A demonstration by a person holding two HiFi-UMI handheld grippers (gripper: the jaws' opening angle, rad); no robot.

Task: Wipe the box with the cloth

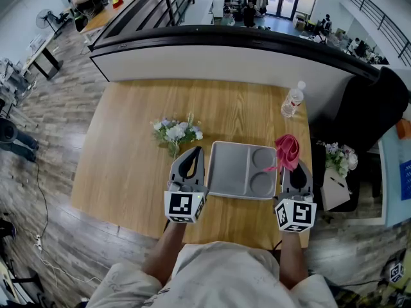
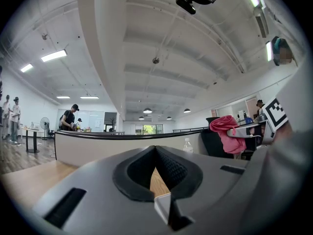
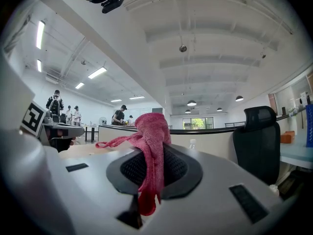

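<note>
Head view: grey compartment box [image 1: 232, 171] lies flat at lower centre of the frame on the wooden table [image 1: 128, 172], with one large well and two round wells on its right side.

Left gripper [image 1: 198, 151] is just beside the box's left edge. In the left gripper view its [image 2: 155, 148] jaws are clenched tip to tip with nothing between them.

Right gripper [image 1: 293, 167] is at the box's right edge, jaws clamped on the pink cloth [image 1: 288, 149]. In the right gripper view the cloth [image 3: 152, 131] stands bunched above the pads, with a tail hanging below.

Small flower bunch [image 1: 176, 132] lies left of and above the box. Water bottle [image 1: 293, 101] stands at upper right of the table.
</note>
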